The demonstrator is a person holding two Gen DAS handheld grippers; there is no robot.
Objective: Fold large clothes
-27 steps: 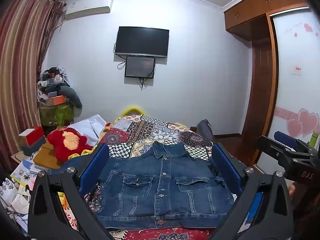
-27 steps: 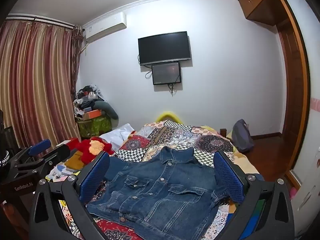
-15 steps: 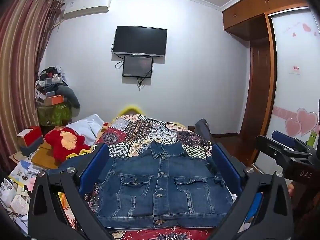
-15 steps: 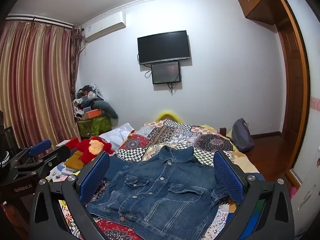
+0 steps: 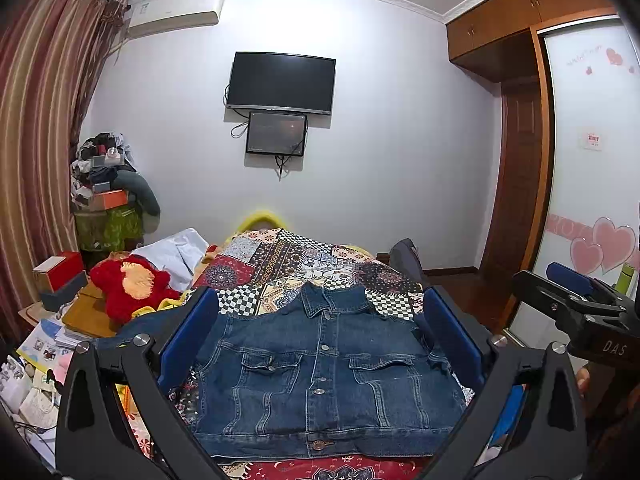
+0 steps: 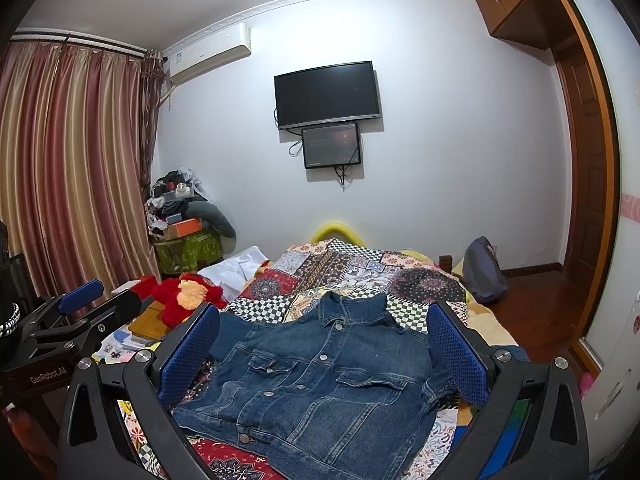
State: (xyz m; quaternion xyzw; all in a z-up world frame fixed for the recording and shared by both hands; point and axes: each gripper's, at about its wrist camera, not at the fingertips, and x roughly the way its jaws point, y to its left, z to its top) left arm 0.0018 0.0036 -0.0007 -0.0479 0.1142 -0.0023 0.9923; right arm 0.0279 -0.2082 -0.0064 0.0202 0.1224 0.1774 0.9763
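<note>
Two tools, left tool (image 5: 320, 340) and right tool (image 6: 323, 354), jaws wide, empty, above flat denim jacket (image 5: 324, 376) on bed (image 5: 304, 260); folding unstarted; next: grasp sleeve edge.

Denim jacket (image 5: 320, 372), patchwork cloth bedspread (image 5: 304, 258), glossy wood wardrobe (image 5: 516, 20)

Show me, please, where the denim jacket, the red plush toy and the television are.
denim jacket (image 5: 320, 376): left wrist view, on the button strip down its front.
red plush toy (image 5: 132, 286): left wrist view, on its orange face.
television (image 6: 326, 94): right wrist view, middle of the dark screen.
</note>
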